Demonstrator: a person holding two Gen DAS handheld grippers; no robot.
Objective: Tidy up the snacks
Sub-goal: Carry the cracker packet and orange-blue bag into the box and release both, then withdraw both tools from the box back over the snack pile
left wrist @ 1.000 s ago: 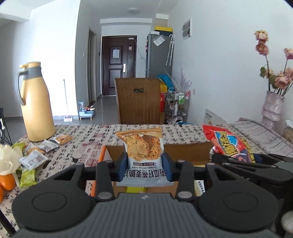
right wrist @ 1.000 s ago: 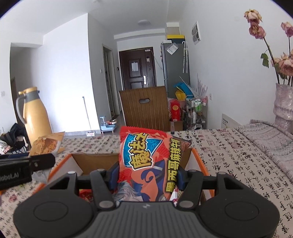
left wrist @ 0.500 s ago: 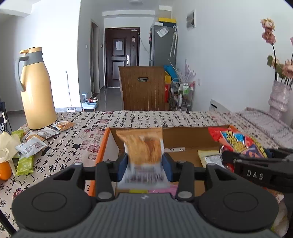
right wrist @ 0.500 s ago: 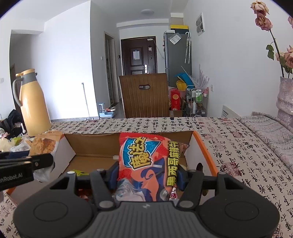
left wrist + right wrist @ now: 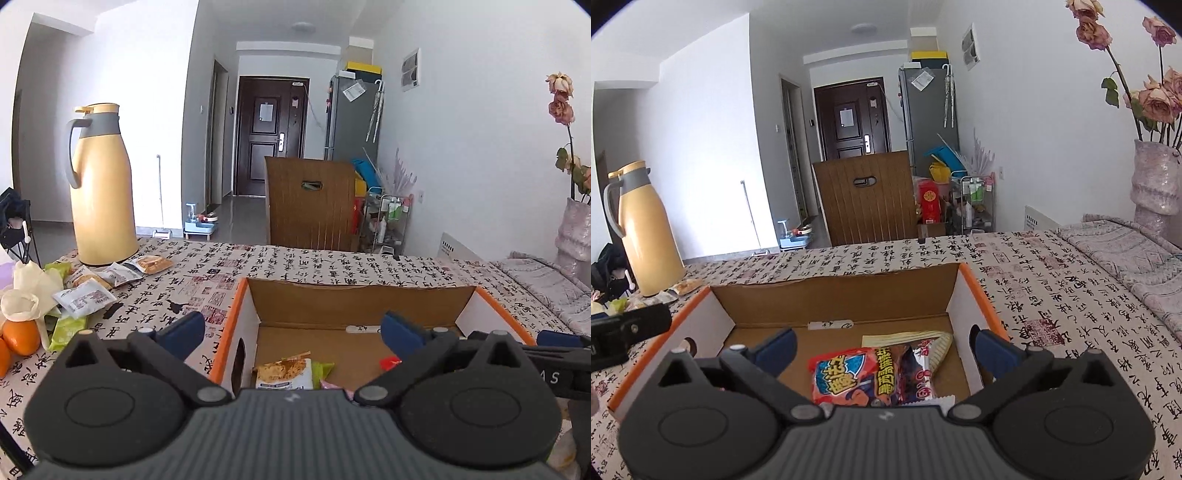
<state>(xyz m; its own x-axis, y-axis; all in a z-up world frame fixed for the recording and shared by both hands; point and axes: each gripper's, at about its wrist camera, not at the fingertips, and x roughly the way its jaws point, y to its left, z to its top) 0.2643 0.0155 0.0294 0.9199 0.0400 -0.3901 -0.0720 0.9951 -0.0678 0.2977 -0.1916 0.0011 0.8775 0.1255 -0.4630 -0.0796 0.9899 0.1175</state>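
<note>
Both grippers, left gripper (image 5: 291, 328) & right gripper (image 5: 882, 345), have just opened wide, nothing between the blue pads. One cardboard box (image 5: 834, 299) w/ orange rim lies under the fingers. In it, between and below the right fingers, lie one glossy red chip bag (image 5: 857, 376); below the left fingers one flat orange biscuit pack (image 5: 284, 373).

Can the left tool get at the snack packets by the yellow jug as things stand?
Probably yes. The left tool is open and empty over the box, and the packets lie uncovered on the tablecloth to its left, with nothing between them.
</note>
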